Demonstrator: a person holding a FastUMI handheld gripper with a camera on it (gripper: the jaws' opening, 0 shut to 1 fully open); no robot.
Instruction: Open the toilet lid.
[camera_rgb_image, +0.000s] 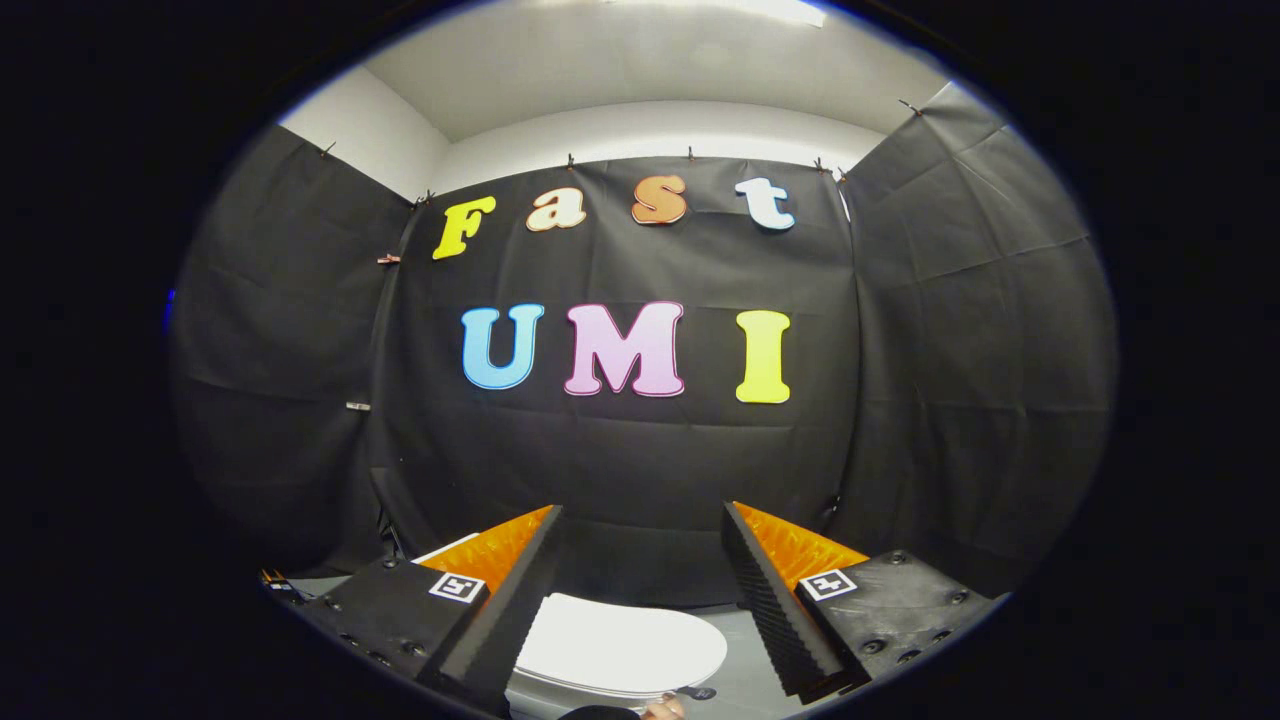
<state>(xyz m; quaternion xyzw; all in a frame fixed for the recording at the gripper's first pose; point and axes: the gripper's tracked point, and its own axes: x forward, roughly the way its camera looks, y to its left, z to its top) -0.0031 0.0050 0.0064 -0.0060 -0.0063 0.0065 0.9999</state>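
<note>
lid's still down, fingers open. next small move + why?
Probably lower the gripper toward the front rim of the toilet lid. The lid lies flat and closed below the open fingers, and nothing touches it, so they need to reach its edge before lifting.

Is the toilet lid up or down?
Down: the toilet lid lies flat below the open gripper, whose fingers touch nothing.

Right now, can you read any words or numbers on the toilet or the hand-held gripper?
Toilet lid: none; it is plain white.
Hand-held gripper, open, with the lid seen between its fingers: two square black-and-white pattern tags, no letters or numbers.
</note>
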